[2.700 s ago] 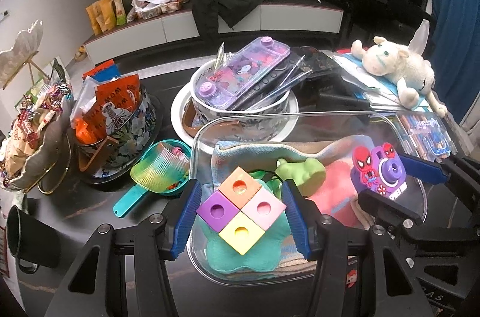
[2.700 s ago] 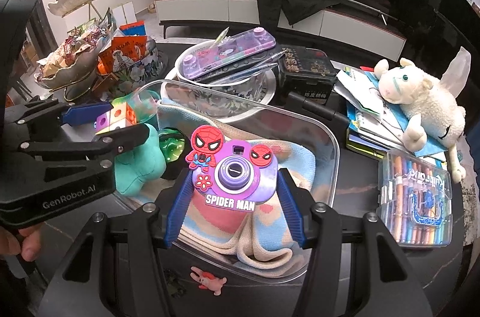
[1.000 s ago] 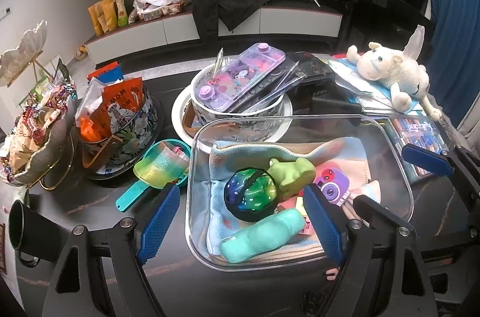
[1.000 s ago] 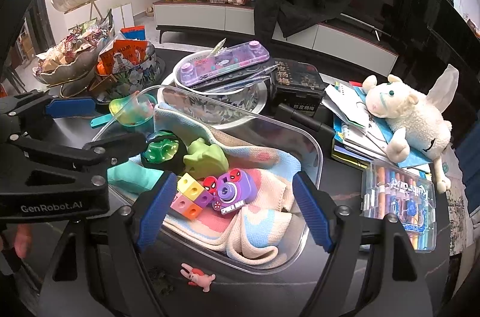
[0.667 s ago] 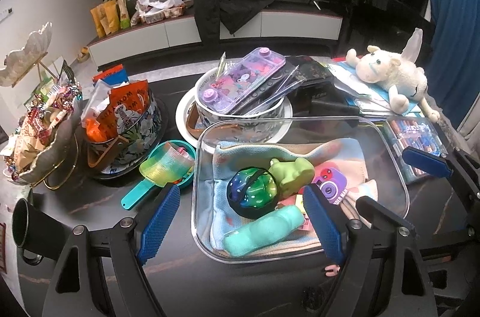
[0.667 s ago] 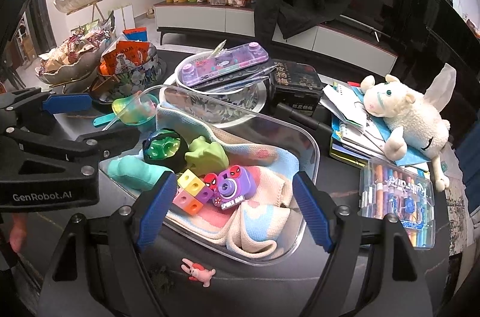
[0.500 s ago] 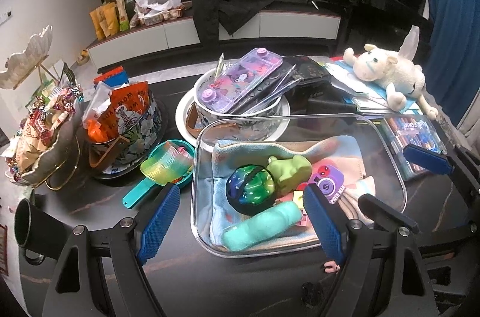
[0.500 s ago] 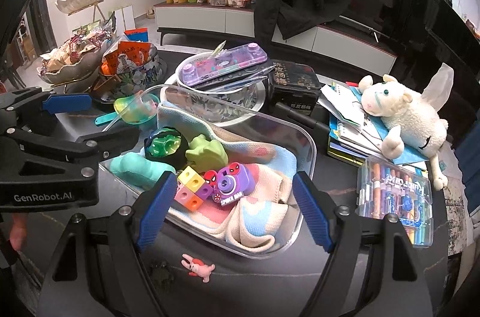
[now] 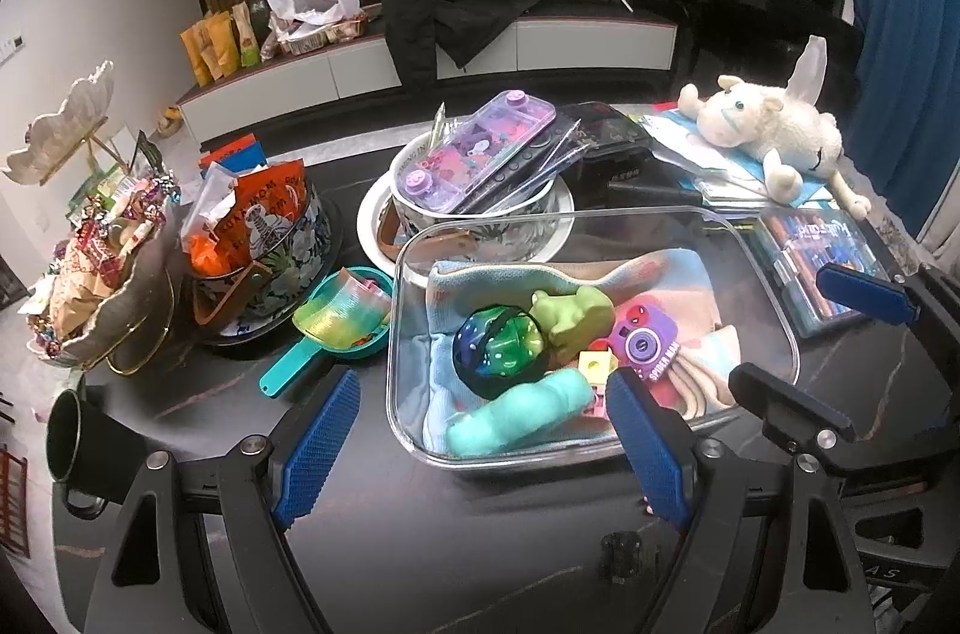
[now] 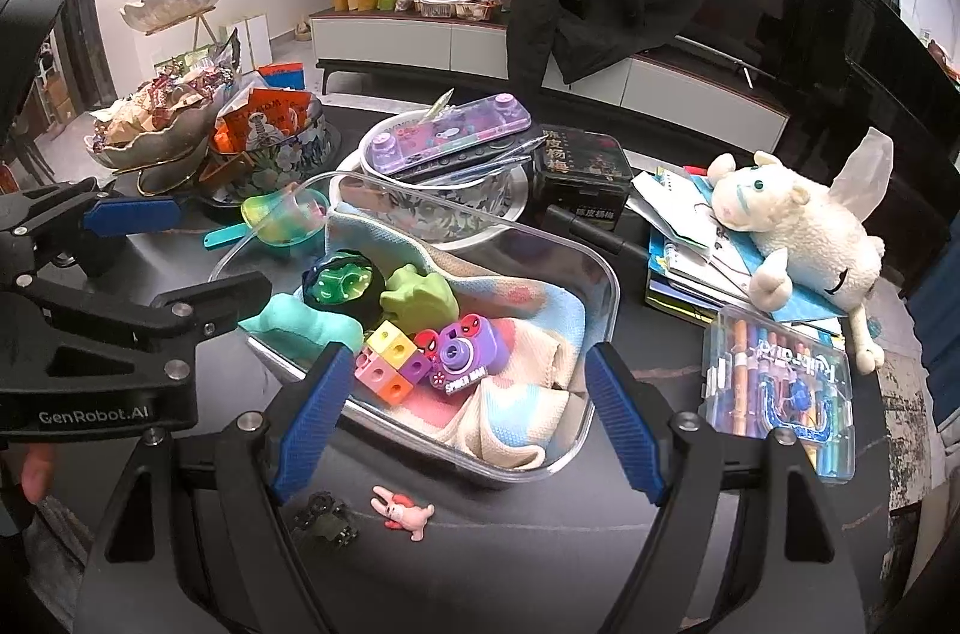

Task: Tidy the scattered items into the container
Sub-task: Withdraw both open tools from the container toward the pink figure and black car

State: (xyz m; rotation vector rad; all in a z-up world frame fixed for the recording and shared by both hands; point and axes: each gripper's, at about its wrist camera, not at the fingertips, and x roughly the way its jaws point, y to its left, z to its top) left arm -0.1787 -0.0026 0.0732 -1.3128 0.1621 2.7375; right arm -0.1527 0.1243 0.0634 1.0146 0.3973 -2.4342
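While we hold both the left gripper (image 9: 483,445) and right gripper (image 10: 465,418) spread wide and empty, the toys lie in the clear container (image 10: 606,298).

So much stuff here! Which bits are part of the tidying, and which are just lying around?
Part of the job:
clear container
Spider-Man toy camera
colored cubes
pink bunny figure
small dark toy

Just lying about:
plush sheep
marker case
snack tin

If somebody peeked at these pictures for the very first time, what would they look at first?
Probably the clear container in the middle of the dark table, packed with bright toys like the purple Spider-Man camera and the colored cubes. Next, the fluffy white sheep lying on papers to the right. Both open grippers, left and right, frame the container.
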